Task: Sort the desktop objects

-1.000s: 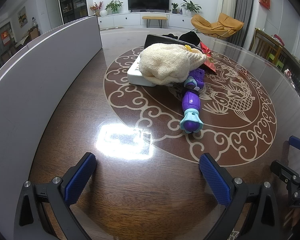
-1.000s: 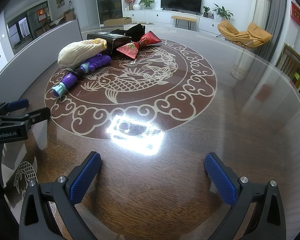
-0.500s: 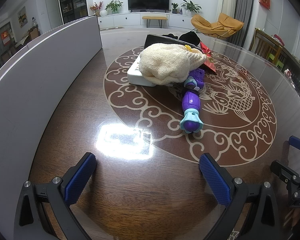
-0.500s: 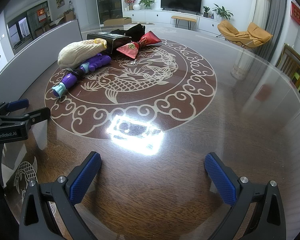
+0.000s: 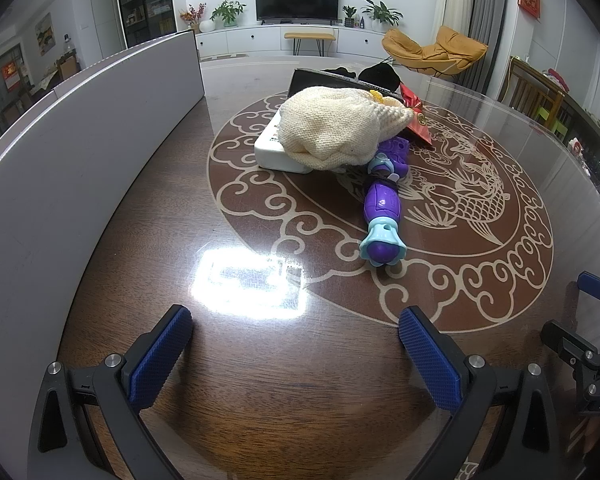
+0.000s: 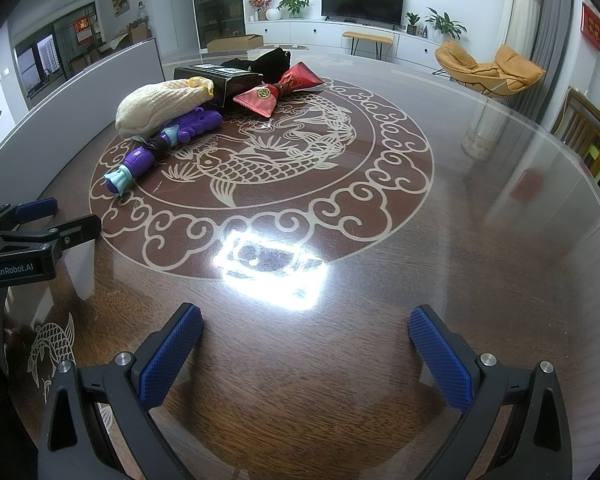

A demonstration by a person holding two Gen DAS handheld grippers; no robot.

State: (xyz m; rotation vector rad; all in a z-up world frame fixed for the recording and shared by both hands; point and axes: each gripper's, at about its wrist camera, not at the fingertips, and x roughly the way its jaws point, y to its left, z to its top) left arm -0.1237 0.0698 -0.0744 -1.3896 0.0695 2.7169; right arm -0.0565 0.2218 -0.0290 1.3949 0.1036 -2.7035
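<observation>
While both tools hang low over the near edge of the dark wooden table (image 5: 300, 400), the left gripper (image 5: 296, 344) has its blue-padded fingers (image 5: 160, 356) spread wide with nothing between them, and the right gripper (image 6: 306, 344) is likewise released and empty. The things to sort lie in a loose heap well ahead of both, on the far left part of the table's carved fish medallion (image 6: 280, 160). A cream knitted pouch (image 5: 336, 126) is draped over a white box (image 5: 274, 152) (only the box's near corner and side show), and its edge rests on a purple toy wand (image 5: 382, 204) that points its teal flower-shaped end toward the left gripper. Behind the pouch sit a black box (image 6: 220, 80), a red foil packet (image 6: 278, 90) pinched at its middle like a bow, and a black cloth item (image 6: 270, 60). A long grey panel (image 5: 80, 152) stands along the table's left side.
</observation>
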